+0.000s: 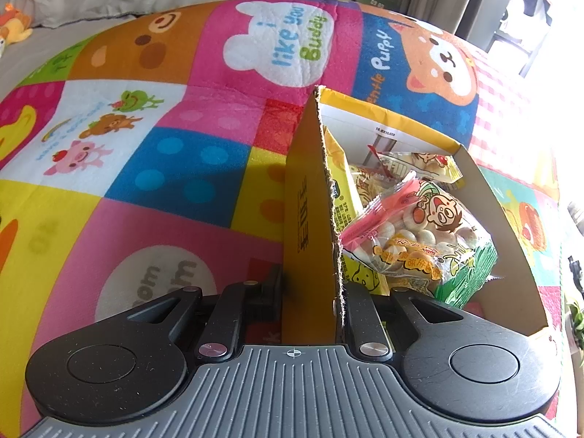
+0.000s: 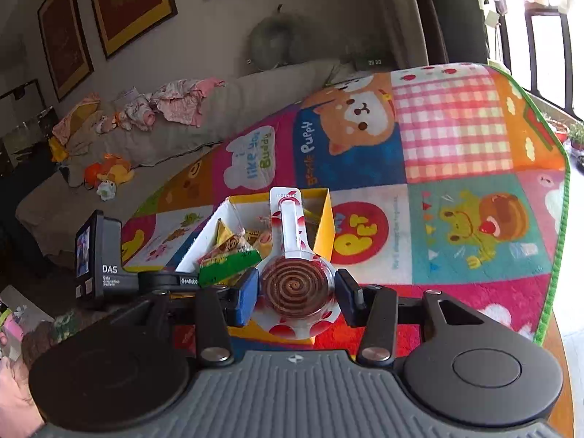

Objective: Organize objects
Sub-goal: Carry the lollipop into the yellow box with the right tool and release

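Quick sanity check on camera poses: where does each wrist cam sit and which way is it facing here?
Left wrist: sits on the left gripper, looks forward and down along the fingers at the yellow box wall clamped between them, snack packets inside; only gripper hardware shows.
Right wrist: sits on the right gripper, faces the box from its near end, toward the sofa, a spiral lollipop gripped between the blue pads; the person's hand shows lower left.
Shared: the box, the packets and the cartoon mat.
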A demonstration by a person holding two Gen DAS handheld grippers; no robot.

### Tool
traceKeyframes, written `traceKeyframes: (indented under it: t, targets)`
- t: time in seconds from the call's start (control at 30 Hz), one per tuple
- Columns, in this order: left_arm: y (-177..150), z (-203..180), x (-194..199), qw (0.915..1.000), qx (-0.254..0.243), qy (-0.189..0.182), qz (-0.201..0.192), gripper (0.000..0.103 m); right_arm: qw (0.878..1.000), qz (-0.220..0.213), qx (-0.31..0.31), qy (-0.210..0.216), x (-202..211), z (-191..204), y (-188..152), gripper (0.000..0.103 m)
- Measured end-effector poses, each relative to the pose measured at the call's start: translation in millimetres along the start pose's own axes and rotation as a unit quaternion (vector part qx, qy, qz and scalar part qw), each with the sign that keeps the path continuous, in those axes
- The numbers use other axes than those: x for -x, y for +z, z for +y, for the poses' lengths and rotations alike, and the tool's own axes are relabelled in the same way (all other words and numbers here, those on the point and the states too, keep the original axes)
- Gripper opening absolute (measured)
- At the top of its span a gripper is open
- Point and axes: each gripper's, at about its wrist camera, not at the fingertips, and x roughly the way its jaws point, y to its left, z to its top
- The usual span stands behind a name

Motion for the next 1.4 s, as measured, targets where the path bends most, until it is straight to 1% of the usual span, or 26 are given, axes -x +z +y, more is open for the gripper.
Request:
traceKeyframes:
  t: [0.1,0.2,0.23,0.3,0.37,0.53,0.8,0.83,0.87,1.0,1.1,1.17,1.23,1.27,1.33,1.4]
  targets:
    - [-0.3,0.1,0.4,1.0000,0.000,-0.001,-0.001,0.018,1.000,-0.001,-0.001,0.007,-20.9,6.3,14.1,0.045]
    - [-0.3,0.0,0.4,1.0000,-0.001,-0.001,-0.001,0.018,1.000,-0.003,-0.002,0.002,-45.3,9.2,23.3,0.047]
    - [-0.3,0.2,0.4,1.0000,-0.001,-0.002,-0.001,0.018,1.000,0.000,-0.005,0.000,-54.3,8.5,24.6,0.051]
    - [-0.7,0.3,0.5,1.0000,-0.001,-0.003,-0.001,0.018,1.000,0.014,-0.017,-0.005,-67.8,5.7,25.4,0.052]
    - [-0.8,-0.1,0.5,1.0000,-0.002,-0.002,-0.002,0.018,1.000,0.024,-0.020,0.000,-73.8,3.5,22.0,0.052]
    - [-1.2,-0.5,0.8,1.0000,0.000,-0.002,-0.003,0.018,1.000,0.029,-0.008,-0.006,-74.2,2.7,11.0,0.054]
    - [-0.4,-0.3,0.4,1.0000,0.001,-0.001,-0.002,0.018,0.999,0.035,0.001,-0.011,-71.1,-6.1,0.4,0.054]
    - [-0.5,-0.4,0.6,1.0000,0.001,-0.001,-0.003,0.018,0.999,0.037,0.005,-0.015,-71.3,-7.2,-1.7,0.055]
    - [-0.5,-0.4,0.6,1.0000,0.001,-0.001,-0.003,0.018,0.999,0.038,0.007,-0.018,-71.4,-8.6,-3.9,0.061]
    - [-1.0,0.6,0.4,1.0000,-0.001,-0.002,-0.004,0.018,0.999,0.036,0.016,-0.017,-68.3,-11.4,-11.5,0.066]
    - [-1.1,0.9,0.6,1.0000,-0.001,-0.003,-0.005,0.018,0.999,0.033,0.025,-0.019,-64.9,-8.8,-15.7,0.066]
    - [-1.1,0.9,0.5,1.0000,-0.001,-0.003,-0.005,0.018,0.999,0.014,0.037,-0.026,-58.5,-4.3,-17.2,0.064]
    - [-1.1,0.5,0.6,1.0000,0.000,-0.002,-0.005,0.018,0.998,-0.008,0.056,-0.026,-50.6,2.1,-16.0,0.057]
    - [-1.2,0.5,0.8,1.0000,0.000,-0.003,-0.006,0.018,0.997,-0.015,0.066,-0.022,-48.0,6.2,-14.2,0.056]
    - [-1.2,0.5,1.0,1.0000,0.000,-0.003,-0.006,0.018,0.996,-0.019,0.086,-0.018,-48.1,15.0,-11.0,0.056]
    - [-1.2,0.6,1.1,1.0000,0.001,-0.003,-0.006,0.018,0.993,-0.021,0.115,-0.028,-53.1,26.4,-9.7,0.055]
